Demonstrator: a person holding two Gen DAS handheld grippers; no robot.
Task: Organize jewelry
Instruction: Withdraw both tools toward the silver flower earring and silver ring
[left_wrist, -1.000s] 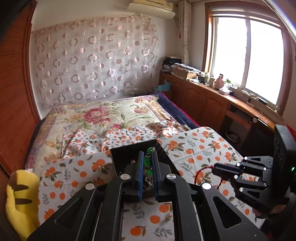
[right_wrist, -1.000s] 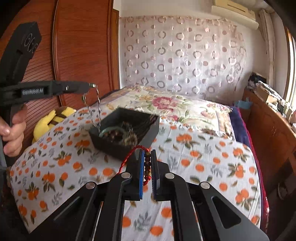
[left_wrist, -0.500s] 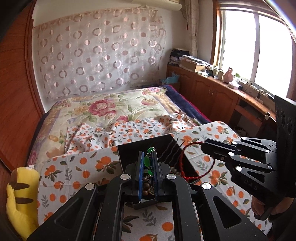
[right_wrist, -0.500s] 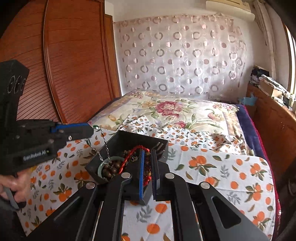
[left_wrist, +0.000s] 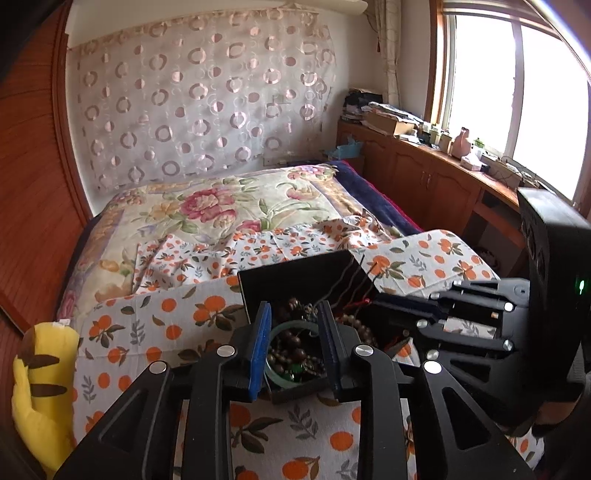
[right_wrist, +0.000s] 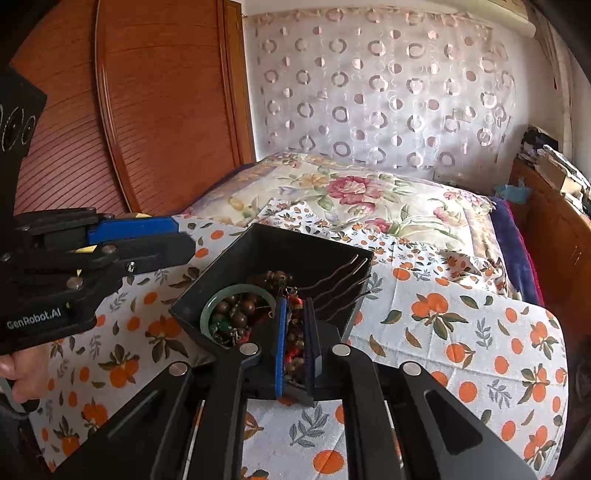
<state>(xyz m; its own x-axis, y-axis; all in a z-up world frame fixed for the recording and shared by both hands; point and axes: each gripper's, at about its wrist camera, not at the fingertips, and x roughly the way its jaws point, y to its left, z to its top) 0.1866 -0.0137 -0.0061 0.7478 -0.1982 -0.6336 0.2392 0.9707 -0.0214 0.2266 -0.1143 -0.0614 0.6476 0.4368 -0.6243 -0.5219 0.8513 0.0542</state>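
Left gripper (left_wrist: 293, 339) is spread wide over the black box (left_wrist: 295, 273), nothing between the pads, with the green bangle (left_wrist: 291, 326) and brown beads sitting right under the gap. Right gripper (right_wrist: 295, 325) is nearly closed, only a narrow slit, and there's a beaded string (right_wrist: 294, 343) with red cord in that slit. Honestly can't tell if it's pinching it or just resting over the pile.

All the jewelry I can see is heaped in the box, which sits on the orange-print cloth (right_wrist: 461, 325) on the bed.

What I'd worry about: everything in there looks tangled. If the right one is gripping and lifts away, the cord could drag the beads or bangle out with it, or tip the box, since the bedding under it looks soft and uneven. Both tools are also crowded over the same box, so a bump between them could knock it too.
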